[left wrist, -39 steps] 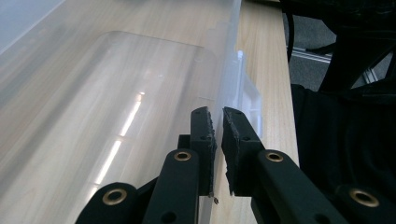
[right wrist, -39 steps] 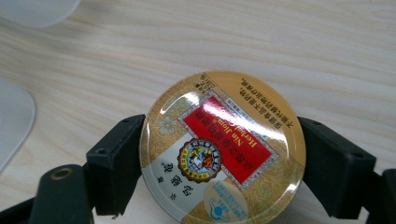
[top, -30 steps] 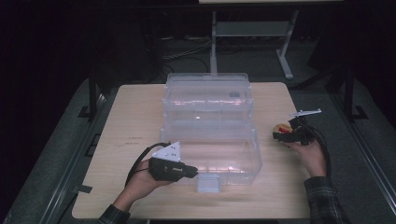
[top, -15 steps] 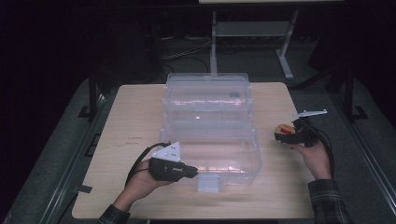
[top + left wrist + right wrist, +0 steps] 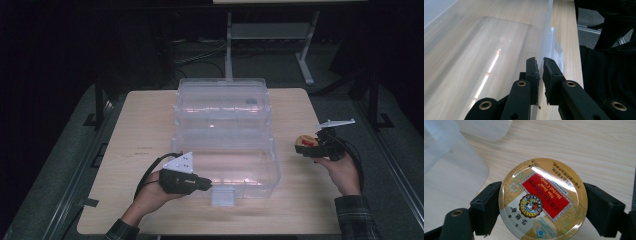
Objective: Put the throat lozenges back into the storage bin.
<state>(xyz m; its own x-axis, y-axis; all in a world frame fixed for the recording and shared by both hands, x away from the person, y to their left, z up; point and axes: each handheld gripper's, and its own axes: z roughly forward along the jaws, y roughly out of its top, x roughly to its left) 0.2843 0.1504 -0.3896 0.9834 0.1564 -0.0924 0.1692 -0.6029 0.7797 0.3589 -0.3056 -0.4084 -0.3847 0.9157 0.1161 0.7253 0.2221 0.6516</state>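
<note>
Table: pale wood — everything rests on it or is held just above it.
Clear box: a large see-through plastic container in the middle of the table, its lid swung back behind it, the front tub open to the top. If it shifts during the drop, the tin could land on the rim instead of inside.
Front wall: thin, slick plastic, pinched near its latch tab. A hard tug here could flex the wall or slide the whole box towards the person.
Left gripper: jaws nearly together, clamped on the front wall of the box, apparently steadying it. The hold is at the jaw tips only, so it may slip off.
Right gripper: jaws spread wide and closed on the candy tin, held to the right of the box, apart from it.
Candy tin: round, glossy, gripped by its curved sides — a smooth tin held this way could squirt out or tilt before it reaches the tub.
</note>
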